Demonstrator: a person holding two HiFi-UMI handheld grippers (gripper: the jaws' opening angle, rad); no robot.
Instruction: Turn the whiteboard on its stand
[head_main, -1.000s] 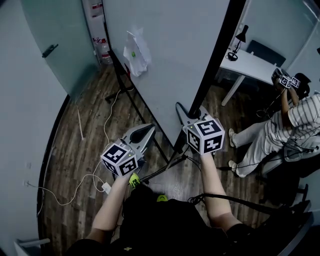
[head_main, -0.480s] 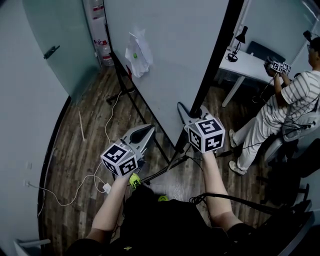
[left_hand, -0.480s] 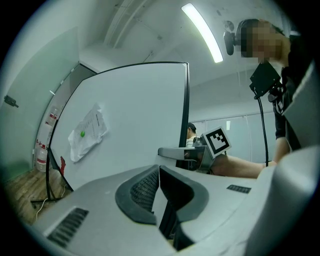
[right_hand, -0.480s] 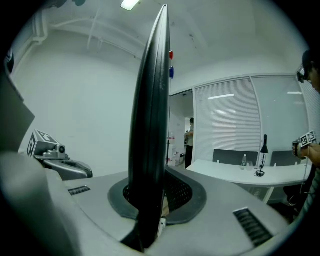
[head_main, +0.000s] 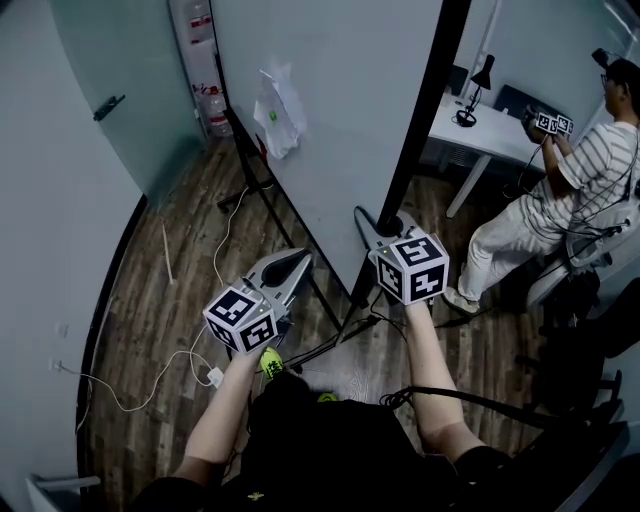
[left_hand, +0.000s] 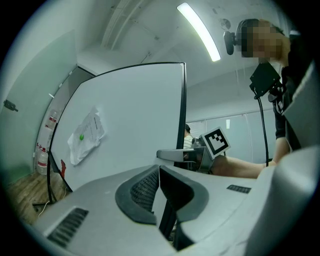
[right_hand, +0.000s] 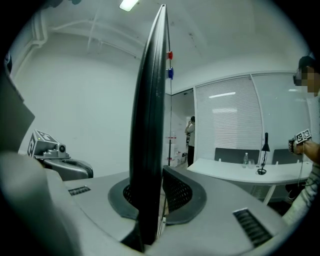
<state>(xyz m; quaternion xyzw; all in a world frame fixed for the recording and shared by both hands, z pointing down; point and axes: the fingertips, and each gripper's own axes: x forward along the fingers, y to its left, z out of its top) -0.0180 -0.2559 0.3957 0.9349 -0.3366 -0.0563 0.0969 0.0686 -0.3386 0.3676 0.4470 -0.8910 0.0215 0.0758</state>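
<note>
The whiteboard (head_main: 340, 110) stands upright on its wheeled stand (head_main: 245, 165), with a black frame (head_main: 420, 120) along its near side edge. My right gripper (head_main: 383, 228) is shut on that black edge, which fills the space between its pads (right_hand: 150, 150). My left gripper (head_main: 290, 268) hovers to the left, in front of the board's white face (left_hand: 135, 115), with its jaws closed together and nothing in them (left_hand: 159, 170). A crumpled paper (head_main: 277, 105) is pinned to the board with a green magnet.
A person in a striped shirt (head_main: 560, 190) stands at the right holding another pair of grippers. Beside them is a white desk (head_main: 490, 125) with a black lamp (head_main: 480, 85). Cables (head_main: 215, 270) trail over the wooden floor. A glass wall (head_main: 110, 90) curves along the left.
The person at the right has straightened up and shifted further back. Both of my grippers and the whiteboard stay where they were.
</note>
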